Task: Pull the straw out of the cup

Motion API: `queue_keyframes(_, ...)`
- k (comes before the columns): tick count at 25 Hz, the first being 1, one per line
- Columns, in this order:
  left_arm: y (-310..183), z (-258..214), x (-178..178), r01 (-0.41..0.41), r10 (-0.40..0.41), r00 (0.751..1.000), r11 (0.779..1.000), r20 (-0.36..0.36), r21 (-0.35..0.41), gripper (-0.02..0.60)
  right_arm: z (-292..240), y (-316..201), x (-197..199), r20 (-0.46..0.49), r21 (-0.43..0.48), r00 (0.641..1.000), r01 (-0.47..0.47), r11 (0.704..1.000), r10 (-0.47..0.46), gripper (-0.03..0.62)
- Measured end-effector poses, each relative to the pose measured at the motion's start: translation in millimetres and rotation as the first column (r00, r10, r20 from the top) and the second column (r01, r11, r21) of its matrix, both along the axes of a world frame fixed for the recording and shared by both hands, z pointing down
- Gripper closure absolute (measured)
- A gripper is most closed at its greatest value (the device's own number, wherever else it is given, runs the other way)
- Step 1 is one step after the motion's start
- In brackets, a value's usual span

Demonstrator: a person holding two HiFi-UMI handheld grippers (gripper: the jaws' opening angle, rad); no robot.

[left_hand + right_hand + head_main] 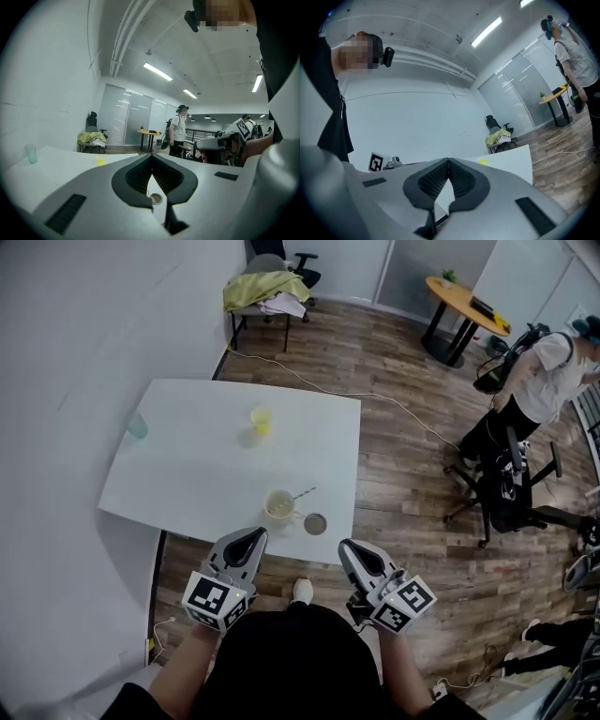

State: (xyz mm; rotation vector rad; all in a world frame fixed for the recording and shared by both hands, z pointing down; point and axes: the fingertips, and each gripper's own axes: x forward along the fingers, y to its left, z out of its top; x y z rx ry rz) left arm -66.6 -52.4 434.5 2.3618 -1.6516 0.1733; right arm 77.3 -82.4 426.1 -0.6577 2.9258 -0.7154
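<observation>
Left gripper (260,533) near cup (279,508) (disc (315,523) beside)

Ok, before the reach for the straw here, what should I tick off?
1. Straw in the cup, its free end towards the right: ok.
2. Cup upright on the table: ok.
3. Right gripper open to take the straw: not ok, shut and empty.
4. Left gripper open to steady the cup: not ok, shut and empty.
5. Round disc apart from the cup: ok.
6. Liquid in the cup: cannot tell.
</observation>
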Motion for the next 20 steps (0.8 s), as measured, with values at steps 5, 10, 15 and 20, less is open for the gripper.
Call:
queue_keyframes(5,-26,10,12,0.011,-0.011,1.000,1.000,-0.001,-0.007,0.568,9,-25,7,-0.011,0.000,1.000,0.028,1.000,-0.028,0.577)
queue_keyframes(10,-45,18,20,0.029,-0.029,1.000,1.000,0.000,-0.011,0.568,19,-42,14,-0.022,-0.003,0.998,0.052,0.999,-0.052,0.577)
queue_keyframes(15,-56,19,16,0.035,-0.035,0.999,0.999,0.023,-0.020,0.568,21,-55,9,-0.021,-0.013,0.997,0.072,0.997,-0.073,0.577)
queue_keyframes(20,-62,24,13,0.014,-0.012,0.999,0.999,0.046,-0.038,0.568,21,-62,1,-0.021,-0.021,0.996,0.084,0.996,-0.084,0.577)
